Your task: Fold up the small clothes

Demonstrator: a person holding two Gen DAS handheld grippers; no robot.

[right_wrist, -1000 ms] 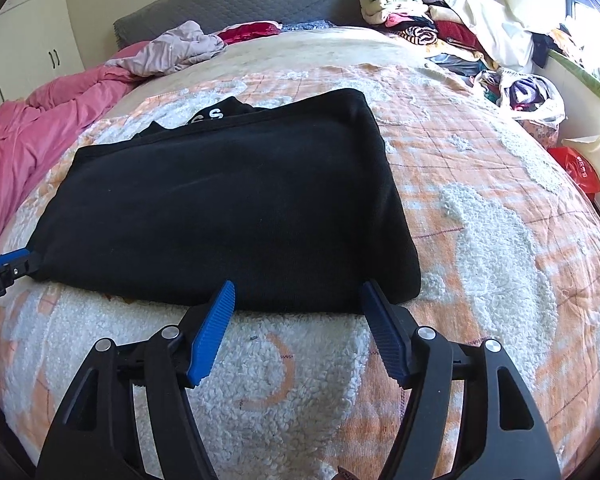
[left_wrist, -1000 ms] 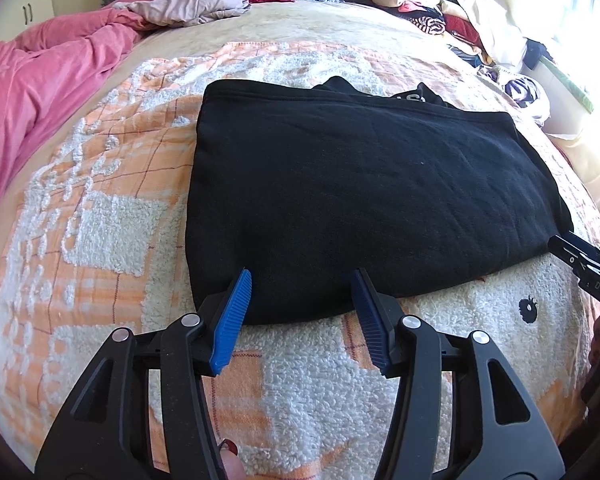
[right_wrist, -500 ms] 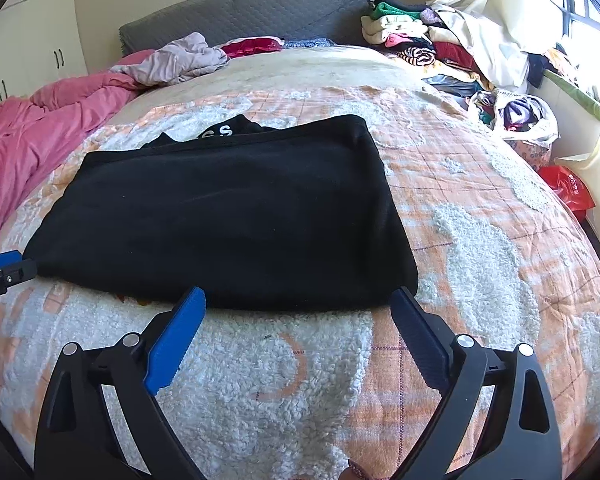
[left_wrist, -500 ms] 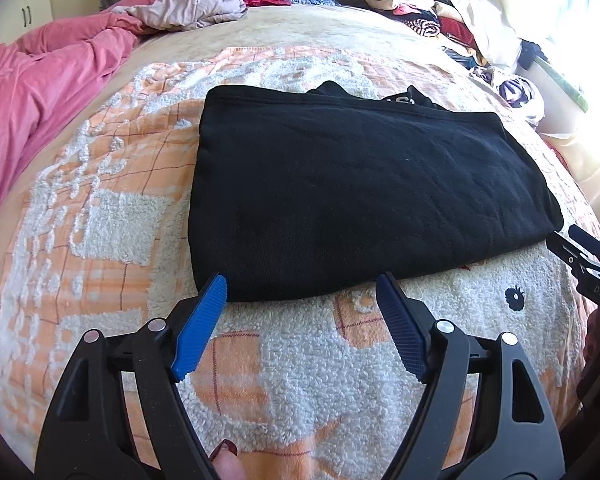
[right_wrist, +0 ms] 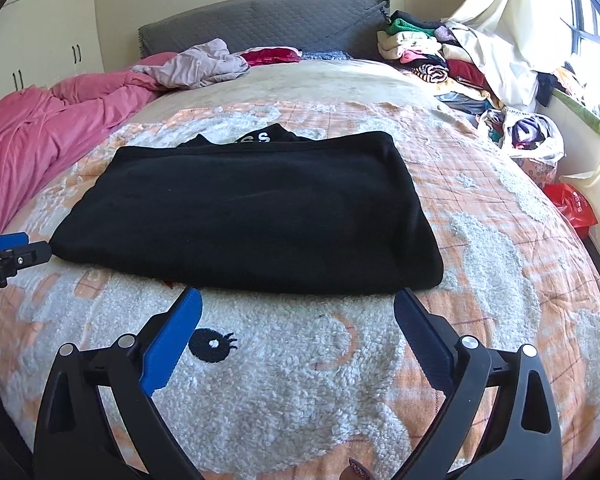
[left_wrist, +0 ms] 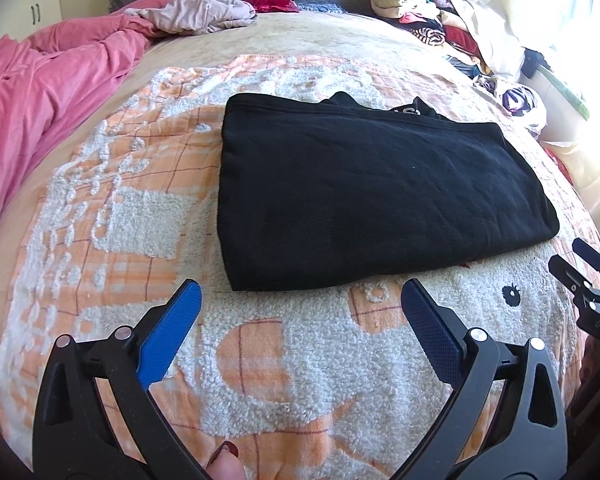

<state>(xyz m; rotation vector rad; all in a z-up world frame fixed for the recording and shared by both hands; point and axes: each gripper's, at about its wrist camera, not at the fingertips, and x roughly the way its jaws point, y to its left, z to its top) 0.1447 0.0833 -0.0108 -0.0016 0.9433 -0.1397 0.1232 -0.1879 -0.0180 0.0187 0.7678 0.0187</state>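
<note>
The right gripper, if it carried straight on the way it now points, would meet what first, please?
Most likely the near folded edge of the black garment, which lies just beyond the open right gripper. Its downward tilt might instead bring it onto the fleecy blanket just short of that edge; depth is unclear.

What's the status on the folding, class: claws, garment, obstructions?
Left claw and right claw open, empty, just opened. Black garment folded flat on blanket. Nothing in the way.

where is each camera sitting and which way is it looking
Left wrist: rides the left gripper, looking down across the bed at the black garment; a thumb shows below.
Right wrist: rides the right gripper, facing the garment's right half; the other gripper shows at left.
Shared: garment, blanket, clothes pile; both grippers open, empty.
</note>
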